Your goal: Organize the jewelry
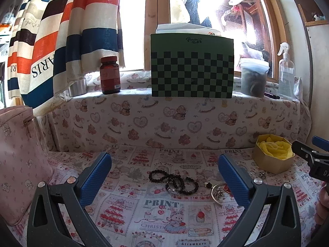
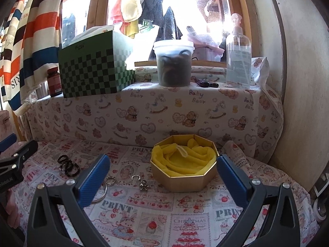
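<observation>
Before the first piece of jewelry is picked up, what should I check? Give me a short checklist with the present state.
1. Left gripper open, nothing held: ok.
2. Right gripper open, nothing held: ok.
3. Gold octagonal box uncovered, yellow cloth lining showing: ok.
4. Black bead bracelets lying ahead of the left gripper's fingers: ok.
5. Bracelets separate from each other: not ok, they overlap.
6. Small silver charm loose from the rings: cannot tell.

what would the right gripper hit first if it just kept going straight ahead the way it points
Most likely the octagonal gold cardboard box lined with yellow fabric, which sits straight ahead between the open fingers of the right gripper. Its near wall would be met first, though depth is hard to judge through the fisheye lens.
</observation>
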### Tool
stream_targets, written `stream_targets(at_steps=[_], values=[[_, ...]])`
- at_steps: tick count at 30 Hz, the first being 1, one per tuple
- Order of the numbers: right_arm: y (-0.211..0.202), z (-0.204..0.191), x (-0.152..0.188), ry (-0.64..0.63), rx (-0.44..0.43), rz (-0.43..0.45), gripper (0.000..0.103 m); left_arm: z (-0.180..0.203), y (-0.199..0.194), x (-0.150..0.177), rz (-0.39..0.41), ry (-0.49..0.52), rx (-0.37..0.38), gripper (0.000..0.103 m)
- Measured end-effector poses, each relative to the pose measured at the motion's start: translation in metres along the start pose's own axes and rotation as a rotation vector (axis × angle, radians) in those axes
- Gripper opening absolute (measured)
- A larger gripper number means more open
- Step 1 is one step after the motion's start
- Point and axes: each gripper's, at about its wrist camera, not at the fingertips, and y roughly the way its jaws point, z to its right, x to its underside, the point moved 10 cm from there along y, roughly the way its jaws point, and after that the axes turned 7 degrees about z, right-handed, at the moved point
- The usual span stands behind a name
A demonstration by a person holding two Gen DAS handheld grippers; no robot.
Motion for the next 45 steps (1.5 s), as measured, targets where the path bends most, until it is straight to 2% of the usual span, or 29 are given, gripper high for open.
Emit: stream_targets(at_steps=[4,9,15,18,22,24,27,30,37,39,41,45], values=[[0.002,0.009,-0.001,0.032,0.018,-0.008,0.103,0.002,-0.001,-0.001,0.006,0.001,0.014,0.103],[0.001,0.020,-0.006,0.048,0.045,0.005,0.103,0.010,0.000,0.002,-0.020,0.074,0.006,0.103],[0.002,0.028,-0.007,0.087,0.045,-0.011,0.103,0.033,0.003,0.001,-0.139,0.205,0.042,0.103],[0.002,0.032,-0.008,0.085,0.060,-0.009,0.103,0.039,0.014,0.016,-0.292,0.243,0.039,0.103],[0.004,0.040,-0.008,0.107,0.076,-0.021,0.103,0.051,0.031,0.053,-0.556,0.150,0.149,0.103],[0.005,0.044,-0.009,0.118,0.083,-0.024,0.103,0.056,0.034,0.064,-0.639,0.099,0.180,0.103],[0.007,0.050,-0.007,0.131,0.104,-0.037,0.103,0.068,0.037,0.069,-0.682,0.086,0.211,0.103],[0.011,0.052,-0.003,0.134,0.111,-0.055,0.103,0.081,0.041,0.072,-0.726,0.111,0.208,0.103],[0.013,0.052,-0.001,0.123,0.121,-0.068,0.103,0.110,0.051,0.093,-0.898,0.065,0.201,0.093],[0.012,0.054,-0.002,0.128,0.125,-0.063,0.103,0.118,0.054,0.097,-0.930,0.043,0.221,0.091],[0.013,0.054,-0.001,0.131,0.128,-0.071,0.103,0.123,0.058,0.100,-0.951,0.018,0.231,0.090],[0.014,0.055,0.000,0.134,0.134,-0.079,0.103,0.125,0.072,0.104,-0.943,0.015,0.196,0.086]])
